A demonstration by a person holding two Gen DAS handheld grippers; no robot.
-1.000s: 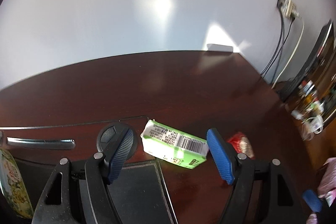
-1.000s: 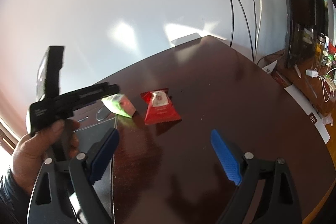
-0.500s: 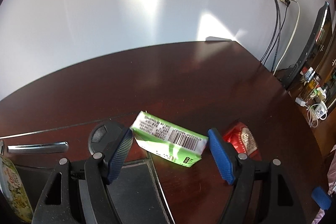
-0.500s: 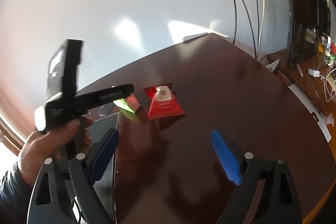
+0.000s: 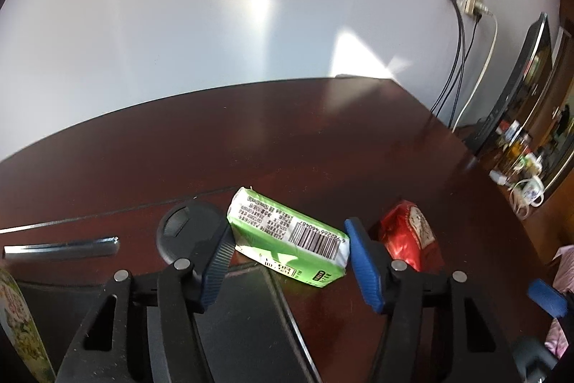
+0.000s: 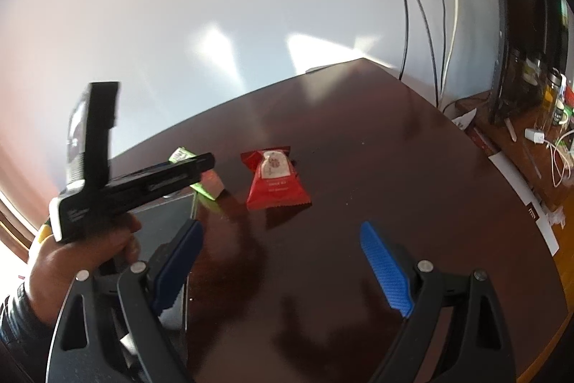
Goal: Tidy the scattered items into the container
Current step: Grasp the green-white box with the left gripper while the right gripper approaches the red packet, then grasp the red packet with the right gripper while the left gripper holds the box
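Note:
A green packet [image 5: 287,236] with a barcode lies between the fingers of my left gripper [image 5: 287,241], whose pads touch both its ends. One end of the packet rests on the rim of the black container [image 5: 247,329]. In the right wrist view the green packet [image 6: 210,183] shows just under the left gripper's tip, beside the container [image 6: 165,214]. A red packet [image 5: 412,239] lies on the table to the right of the green one. My right gripper [image 6: 280,261] hovers open and empty in front of the red packet [image 6: 276,178].
A round black disc [image 5: 186,228] and a metal bar [image 5: 61,248] are set in the dark wooden table [image 6: 358,149]. A floral-printed item [image 5: 18,322] sits at the far left. A hand [image 6: 82,253] holds the left gripper. Cables [image 6: 423,24], a monitor and a cluttered shelf stand at the right.
My left gripper has moved forward until the green packet sits between its fingers, and the fingers have narrowed onto it. The right gripper has barely moved and stays open.

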